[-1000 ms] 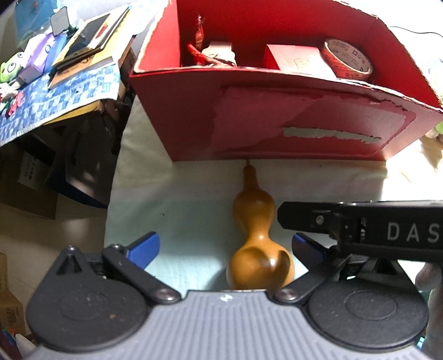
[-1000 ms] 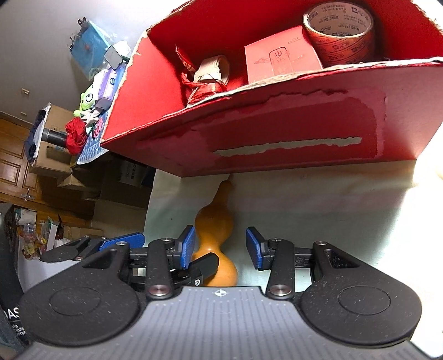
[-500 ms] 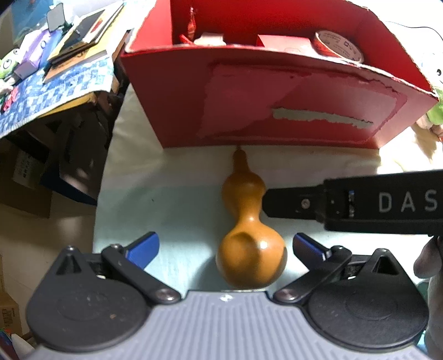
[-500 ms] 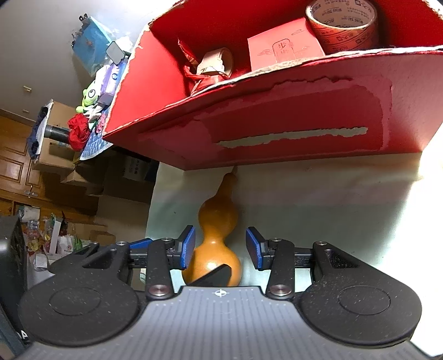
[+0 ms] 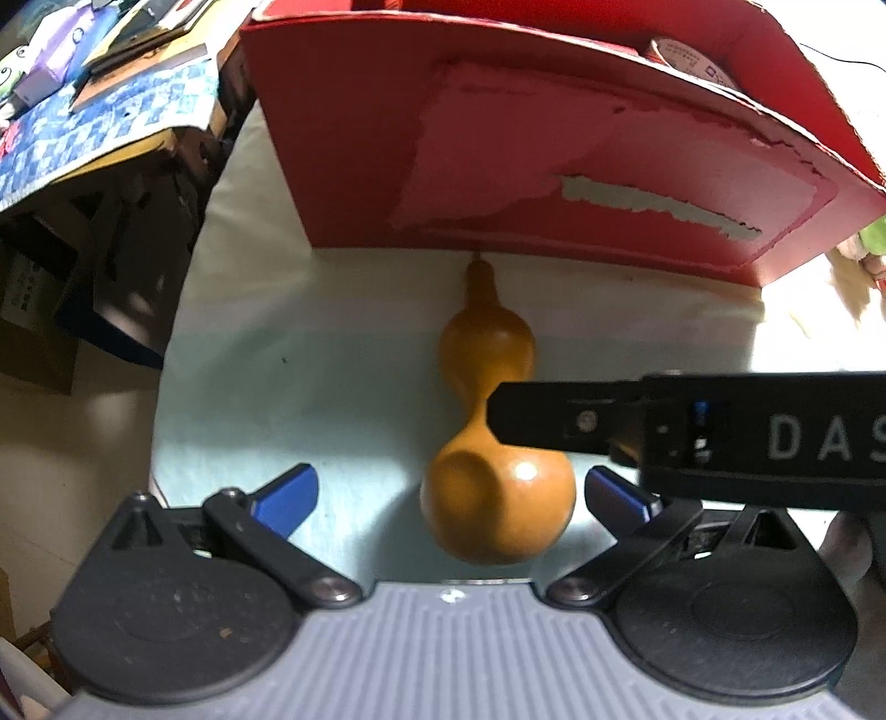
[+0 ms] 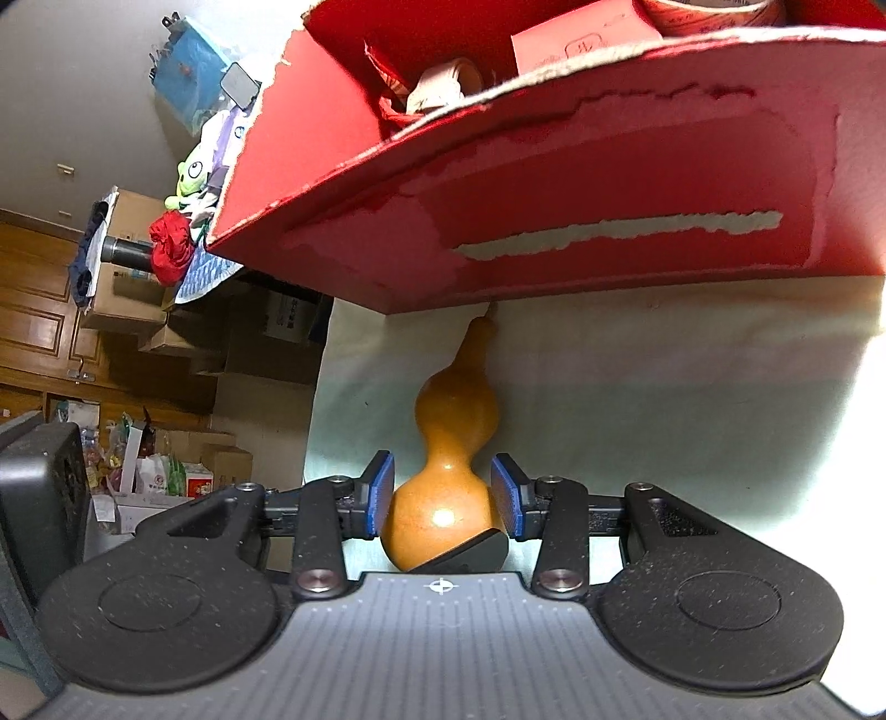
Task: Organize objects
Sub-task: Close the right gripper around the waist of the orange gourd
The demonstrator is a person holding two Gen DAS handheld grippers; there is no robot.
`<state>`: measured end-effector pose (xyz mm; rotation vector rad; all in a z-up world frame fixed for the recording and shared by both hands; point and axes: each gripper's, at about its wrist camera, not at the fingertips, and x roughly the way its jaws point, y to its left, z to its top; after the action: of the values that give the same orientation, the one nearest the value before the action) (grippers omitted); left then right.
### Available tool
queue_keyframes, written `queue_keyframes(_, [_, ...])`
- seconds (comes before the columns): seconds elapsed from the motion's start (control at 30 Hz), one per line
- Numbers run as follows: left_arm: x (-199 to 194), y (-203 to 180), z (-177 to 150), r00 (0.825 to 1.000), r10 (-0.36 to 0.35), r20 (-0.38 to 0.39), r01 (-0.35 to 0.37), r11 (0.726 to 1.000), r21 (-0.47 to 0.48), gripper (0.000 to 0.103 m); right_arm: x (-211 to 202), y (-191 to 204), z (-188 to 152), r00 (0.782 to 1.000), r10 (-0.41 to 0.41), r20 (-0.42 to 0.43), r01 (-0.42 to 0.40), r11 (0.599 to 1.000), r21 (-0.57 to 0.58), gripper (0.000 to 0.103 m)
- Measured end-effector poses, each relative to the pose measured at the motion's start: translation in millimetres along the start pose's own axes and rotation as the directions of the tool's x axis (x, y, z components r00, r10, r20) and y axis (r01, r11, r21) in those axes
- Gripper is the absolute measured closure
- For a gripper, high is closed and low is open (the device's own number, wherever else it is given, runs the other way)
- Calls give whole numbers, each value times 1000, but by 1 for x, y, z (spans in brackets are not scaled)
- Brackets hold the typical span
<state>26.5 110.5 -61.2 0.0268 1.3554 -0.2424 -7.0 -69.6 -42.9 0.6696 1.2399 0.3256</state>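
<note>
An orange-brown gourd (image 5: 487,343) lies on the pale cloth with its stem tip against the front wall of the red cardboard box (image 5: 554,138). My left gripper (image 5: 451,498) is wide open, and the gourd's fat end lies between its blue pads. In the right wrist view the gourd (image 6: 454,410) sits between the pads of my right gripper (image 6: 443,493). Those pads stand close on either side of the fat bulb, and the jaw gap is unchanged. Seen from the left wrist, the right gripper's black finger (image 5: 554,415) crosses the gourd's waist.
The red box (image 6: 609,183) holds a tape roll (image 5: 692,61), a red packet (image 6: 581,39) and small items. The cloth's left edge drops off to a cluttered side table (image 5: 83,138), cardboard boxes (image 6: 133,277) and a green plush (image 6: 194,171). A hand (image 5: 847,548) shows at right.
My right gripper has slid left, so the gourd now lies between its pads instead of beside them. Both cameras have come lower and closer to the gourd.
</note>
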Motion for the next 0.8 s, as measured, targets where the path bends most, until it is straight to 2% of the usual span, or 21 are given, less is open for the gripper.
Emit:
queue_keyframes(0.33, [9, 7, 5, 1000, -26, -4, 26, 1000, -6, 9, 12, -3, 5, 999, -13, -37, 14, 1000, 18, 60])
queue_keyframes(0.53, [14, 15, 8, 994, -103, -23, 103, 994, -24, 19, 17, -7, 9, 998, -27, -56, 28, 999, 27, 60])
queue_keyframes(0.6, [14, 17, 10, 994, -108, -13, 108, 994, -22, 22, 19, -9, 11, 998, -19, -65, 21, 999, 33, 60])
queue_keyframes(0.8, [14, 16, 14, 993, -122, 2, 122, 993, -7, 23, 23, -10, 16, 996, -16, -92, 20, 999, 37, 55])
